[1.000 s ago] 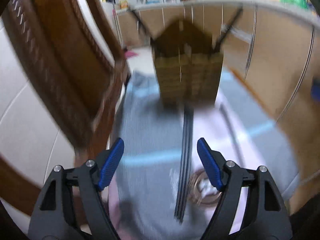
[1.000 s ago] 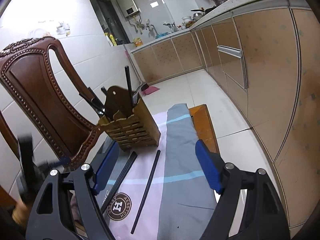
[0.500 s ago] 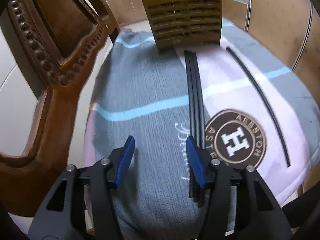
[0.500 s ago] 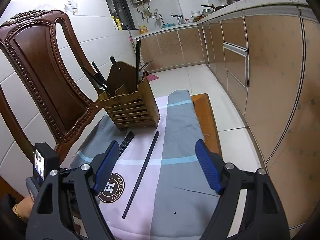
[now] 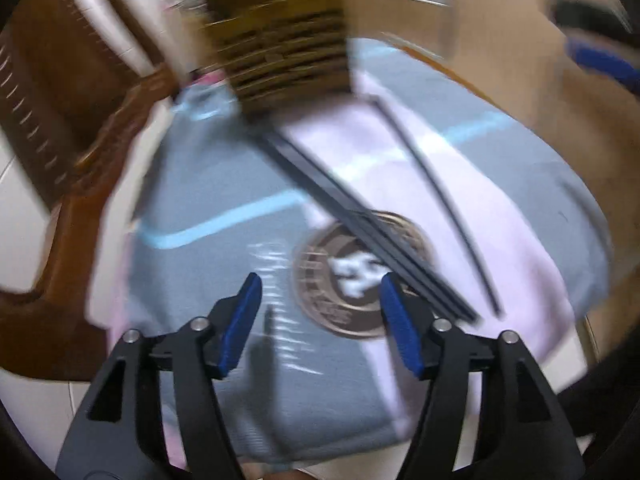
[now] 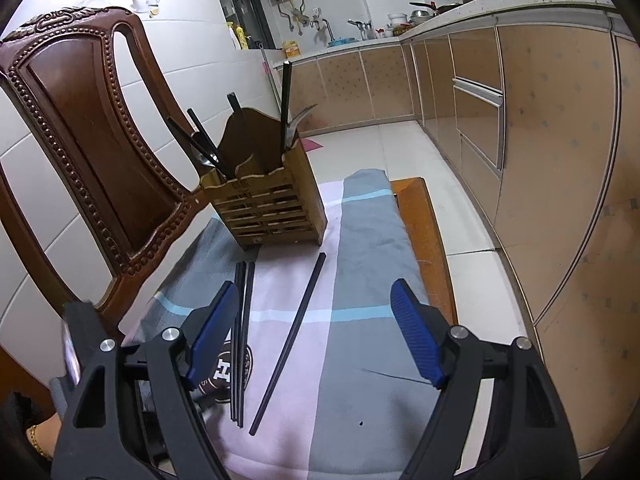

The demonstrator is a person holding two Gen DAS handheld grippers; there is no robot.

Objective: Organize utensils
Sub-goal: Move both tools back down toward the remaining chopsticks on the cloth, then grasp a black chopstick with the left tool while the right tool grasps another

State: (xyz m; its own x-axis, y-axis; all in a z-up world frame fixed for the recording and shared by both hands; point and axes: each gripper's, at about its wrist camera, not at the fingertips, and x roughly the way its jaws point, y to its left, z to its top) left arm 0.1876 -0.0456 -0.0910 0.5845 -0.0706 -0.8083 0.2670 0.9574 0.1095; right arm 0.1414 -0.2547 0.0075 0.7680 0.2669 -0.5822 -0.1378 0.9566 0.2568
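Note:
A bundle of black chopsticks (image 5: 360, 216) lies on the pink-and-grey cloth (image 5: 224, 184), and a single black chopstick (image 5: 440, 188) lies to its right. Behind them stands a wooden utensil holder (image 6: 268, 208) with several dark utensils in it. My left gripper (image 5: 320, 320) hangs low over the cloth's round logo, its jaws opening with nothing between them; the bundle's near end lies just right of its right finger. My right gripper (image 6: 314, 336) stands open above the cloth. The single chopstick (image 6: 296, 332) lies below its gap, untouched, with the bundle (image 6: 240, 320) by its left finger.
A carved wooden chair back (image 6: 100, 120) rises at the left. The cloth lies on a wooden seat (image 6: 424, 240) beside the tiled floor and kitchen cabinets (image 6: 540, 140). A hand with a bracelet (image 6: 36, 440) shows at the lower left.
My left gripper has sunk toward the cloth and swung, so the bundle now runs diagonally right of its jaws, which narrowed and then widened. The right gripper dipped slightly and stays open.

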